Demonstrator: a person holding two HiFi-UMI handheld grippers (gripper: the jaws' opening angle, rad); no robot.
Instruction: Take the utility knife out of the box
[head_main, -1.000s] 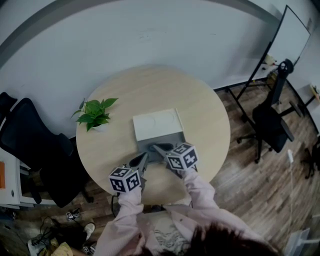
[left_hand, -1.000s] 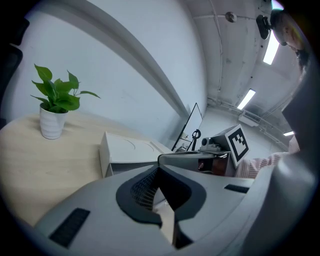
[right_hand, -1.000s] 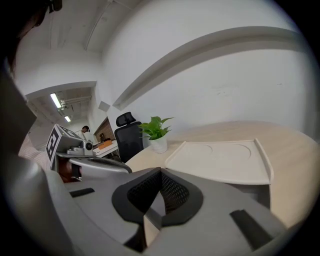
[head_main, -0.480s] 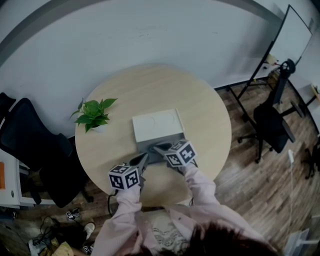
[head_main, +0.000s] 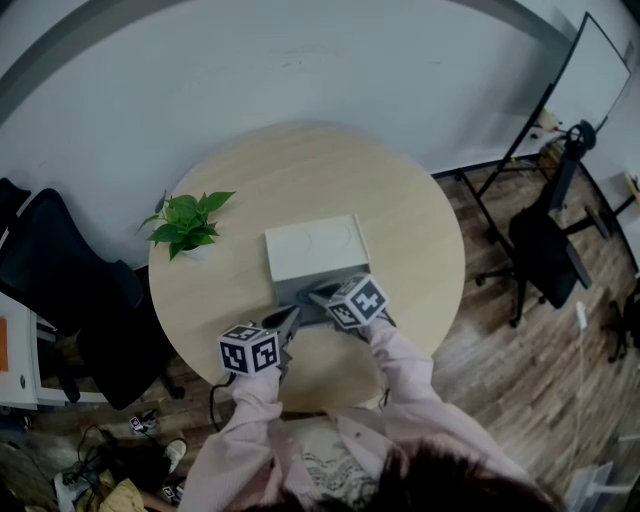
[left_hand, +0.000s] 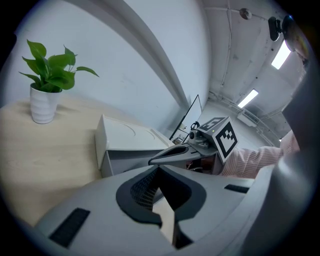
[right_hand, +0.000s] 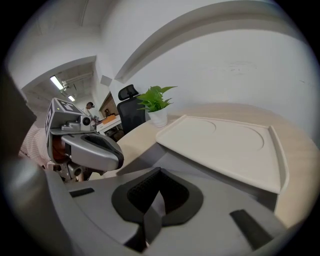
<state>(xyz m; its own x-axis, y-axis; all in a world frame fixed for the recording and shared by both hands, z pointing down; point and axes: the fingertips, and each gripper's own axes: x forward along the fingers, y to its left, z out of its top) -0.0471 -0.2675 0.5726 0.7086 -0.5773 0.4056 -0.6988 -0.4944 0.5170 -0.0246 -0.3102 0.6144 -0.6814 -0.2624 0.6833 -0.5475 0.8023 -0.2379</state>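
Both hand-held grippers have dipped slightly toward the tabletop over the past second, the right one tipping its nose further down. Nearest the camera, pink-striped sleeves (head_main: 400, 372) reach out to the tools, each a smooth grey plastic shell topped by a black-and-white marker cube. The left gripper (head_main: 291, 314) hovers just short of the box's near left corner, jaws clenched, their ribbed black pads together on nothing. The right gripper (head_main: 313, 295) noses in at the near side of the box (head_main: 322, 283), jaws likewise pressed together and empty; whether its tip touches the box cannot be told.

The box is a low, flat-sided rectangle with a matte grey front wall facing the person. Its off-white lid (head_main: 313, 246), rimmed and stamped with a shallow circular outline, lies flat on top. The utility knife shows in no view, so its heading and long axis cannot be told.

The box rests on a round table (head_main: 400, 200) of pale wood grain. Left of the box stands a leafy green plant (head_main: 187, 222) in a white ribbed pot (left_hand: 42, 104). Farther left of the box is a black office chair (head_main: 60, 290); far to its right, over wood-plank floor (head_main: 500, 370), a whiteboard (head_main: 588, 72) leans on its stand.
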